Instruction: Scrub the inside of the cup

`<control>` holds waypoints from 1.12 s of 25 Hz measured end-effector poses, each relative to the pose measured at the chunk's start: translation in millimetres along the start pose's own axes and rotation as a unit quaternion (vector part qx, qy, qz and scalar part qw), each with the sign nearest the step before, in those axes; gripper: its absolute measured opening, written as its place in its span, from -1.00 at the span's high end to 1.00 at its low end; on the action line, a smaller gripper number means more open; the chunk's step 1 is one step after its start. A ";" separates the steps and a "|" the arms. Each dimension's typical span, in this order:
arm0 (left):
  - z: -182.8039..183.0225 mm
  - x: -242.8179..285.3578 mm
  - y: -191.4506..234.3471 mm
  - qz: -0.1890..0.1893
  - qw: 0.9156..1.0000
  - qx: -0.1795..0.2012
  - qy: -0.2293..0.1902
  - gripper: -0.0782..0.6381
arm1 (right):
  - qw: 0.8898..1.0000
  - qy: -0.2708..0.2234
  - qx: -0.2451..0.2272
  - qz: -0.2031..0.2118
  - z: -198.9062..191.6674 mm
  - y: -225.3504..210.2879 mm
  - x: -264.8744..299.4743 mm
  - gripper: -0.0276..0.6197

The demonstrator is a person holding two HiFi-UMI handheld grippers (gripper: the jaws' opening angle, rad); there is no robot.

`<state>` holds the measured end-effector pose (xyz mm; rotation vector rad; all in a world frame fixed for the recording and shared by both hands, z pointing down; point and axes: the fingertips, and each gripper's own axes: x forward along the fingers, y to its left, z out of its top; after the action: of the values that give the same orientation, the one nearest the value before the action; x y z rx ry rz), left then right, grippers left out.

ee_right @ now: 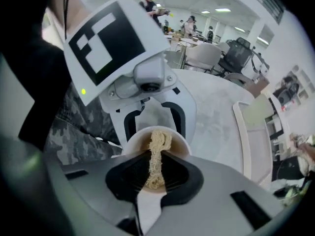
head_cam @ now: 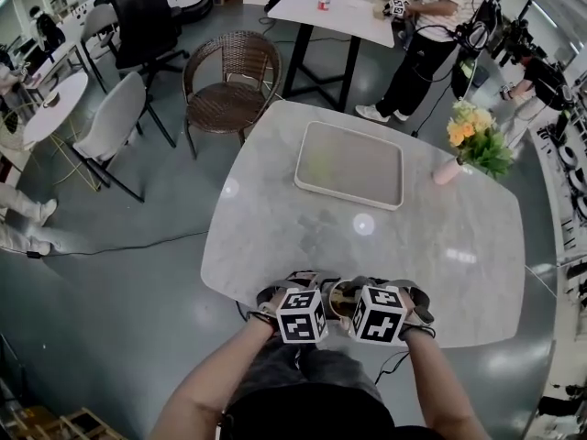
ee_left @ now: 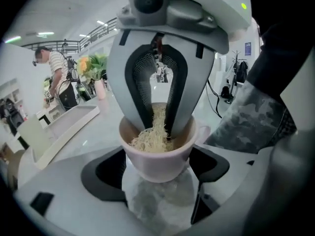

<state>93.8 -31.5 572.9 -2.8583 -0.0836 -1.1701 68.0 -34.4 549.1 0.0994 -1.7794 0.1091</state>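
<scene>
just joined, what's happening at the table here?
A person with a gripper in each hand is cleaning a cup at the near edge of the table. The right gripper is clamped on a fibrous scrubber pushed down into the cup. The left gripper has its jaws apart on either side of the cup, not pressing on it.

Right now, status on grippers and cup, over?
Left gripper jaws wide, cup between them. Right gripper shut on scrubber, down in cup. Tray well clear; nothing blocking.
</scene>
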 end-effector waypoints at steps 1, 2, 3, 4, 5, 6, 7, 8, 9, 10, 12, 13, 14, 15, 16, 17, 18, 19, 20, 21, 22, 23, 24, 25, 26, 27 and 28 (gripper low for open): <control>-0.9 -1.0 0.6 0.011 1.000 -0.012 -0.004 -0.33 | 1.000 -0.012 0.020 0.016 1.6 1.6 -2.2 0.73; -2.0 -2.2 1.2 0.024 0.999 -0.027 -0.009 -0.33 | 0.998 -0.026 0.039 0.030 3.7 3.0 -5.8 0.73; -3.3 -3.4 1.7 0.037 0.998 -0.045 -0.014 -0.33 | 0.997 -0.041 0.054 0.042 5.7 4.0 -10.6 0.73; -4.7 -4.5 2.1 0.050 0.997 -0.063 -0.017 -0.33 | 0.995 -0.053 0.068 0.048 7.4 4.2 -16.0 0.73; -6.2 -5.7 2.6 0.064 0.995 -0.080 -0.018 -0.33 | 0.993 -0.062 0.082 0.051 8.6 3.9 -21.5 0.73; -7.6 -7.2 3.2 0.079 0.992 -0.095 -0.017 -0.31 | 0.992 -0.070 0.095 0.051 9.6 3.0 -26.8 0.73; -9.1 -8.9 3.9 0.095 0.989 -0.109 -0.013 -0.29 | 0.990 -0.076 0.107 0.049 10.5 1.5 -31.7 0.73; -10.9 -10.8 4.5 0.113 0.986 -0.121 -0.008 -0.27 | 0.989 -0.079 0.120 0.046 11.3 -0.2 -35.8 0.73; -12.7 -12.5 4.4 0.131 0.982 -0.133 -0.002 -0.24 | 0.987 -0.080 0.132 0.041 11.8 -2.2 -38.7 0.73; -14.5 -14.0 3.6 0.147 0.979 -0.144 0.003 -0.21 | 0.986 -0.074 0.144 0.034 11.6 -4.5 -39.8 0.73; -16.4 -16.2 1.6 0.172 0.972 -0.159 0.008 -0.17 | 0.987 -0.046 0.153 0.010 8.9 -10.6 -36.5 0.73; -16.3 -17.4 0.6 0.180 0.970 -0.162 0.009 -0.16 | 0.988 -0.026 0.151 -0.004 6.7 -13.7 -32.3 0.73; -15.7 -18.6 -0.5 0.185 0.969 -0.161 0.010 -0.15 | 0.989 -0.005 0.144 -0.017 4.8 -16.0 -27.1 0.73; -14.8 -20.1 -1.8 0.187 0.970 -0.157 0.010 -0.13 | 0.990 0.013 0.135 -0.028 3.8 -17.2 -21.7 0.73; -13.7 -21.7 -3.2 0.187 0.970 -0.153 0.010 -0.10 | 0.992 0.026 0.121 -0.035 3.8 -17.0 -16.7 0.73; -12.9 -23.5 -4.4 0.186 0.971 -0.148 0.008 -0.09 | 0.994 0.034 0.101 -0.038 4.5 -15.7 -12.1 0.73; -12.5 -25.1 -5.2 0.184 0.972 -0.144 0.006 -0.07 | 0.996 0.038 0.076 -0.040 5.2 -13.5 -8.2 0.73; -12.7 -26.7 -5.8 0.181 0.973 -0.142 0.003 -0.07 | 0.997 0.037 0.048 -0.040 5.9 -11.2 -5.1 0.73; -13.6 -28.1 -6.5 0.178 0.974 -0.143 0.002 -0.07 | 0.999 0.032 0.021 -0.040 6.7 -9.5 -3.2 0.73; -14.8 -29.6 -7.5 0.175 0.974 -0.144 0.000 -0.07 | 0.999 0.025 -0.005 -0.039 7.8 -8.7 -2.4 0.73; -16.2 -31.1 -8.8 0.173 0.974 -0.145 0.000 -0.07 | 0.999 0.017 -0.031 -0.038 9.2 -8.0 -2.3 0.73; -17.4 -32.6 -10.1 0.172 0.974 -0.145 0.000 -0.07 | 0.997 0.009 -0.061 -0.035 10.5 -6.9 -2.5 0.73; -18.5 -34.2 -10.7 0.175 0.974 -0.142 0.002 -0.07 | 0.995 0.001 -0.093 -0.031 11.7 -5.5 -2.8 0.73; -19.8 -35.6 -10.2 0.180 0.974 -0.139 0.004 -0.07 | 0.992 -0.008 -0.120 -0.027 13.1 -4.3 -3.5 0.73; -21.3 -36.5 -8.2 0.185 0.973 -0.136 0.007 -0.07 | 0.990 -0.018 -0.138 -0.022 14.9 -3.5 -4.7 0.73; -22.8 -36.5 -5.1 0.187 0.973 -0.136 0.009 -0.08 | 0.989 -0.027 -0.147 -0.017 16.9 -2.9 -6.3 0.73; -23.9 -35.1 -1.3 0.183 0.974 -0.135 0.010 -0.09 | 0.988 -0.032 -0.151 -0.012 18.1 -2.5 -7.7 0.73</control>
<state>52.0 -33.0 565.3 -2.9001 0.6218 -1.2069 52.4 -39.1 537.8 -0.0958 -1.8385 -0.1825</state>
